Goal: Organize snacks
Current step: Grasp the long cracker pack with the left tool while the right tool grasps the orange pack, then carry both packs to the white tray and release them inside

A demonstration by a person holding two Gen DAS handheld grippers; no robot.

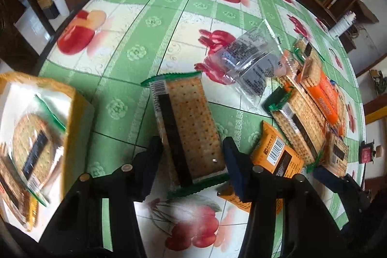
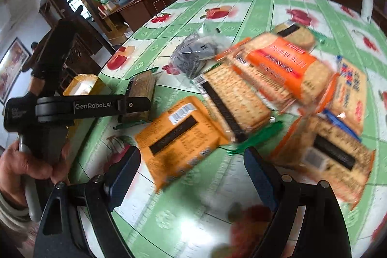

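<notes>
Your left gripper [image 1: 191,166] is clamped on the green-edged clear pack of square crackers [image 1: 188,127], just beside the yellow cardboard box [image 1: 75,108] holding only a couple of round-cracker packs. Your right gripper [image 2: 193,175] hangs with fingers apart over the orange foil packet [image 2: 179,137]; most snacks look unsorted.

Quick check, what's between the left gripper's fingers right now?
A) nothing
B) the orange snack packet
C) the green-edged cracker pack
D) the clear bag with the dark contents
C: in the left wrist view the left gripper has its fingers on either side of the green-edged cracker pack, and they look closed on it; the orange snack packet lies to its right.
</notes>
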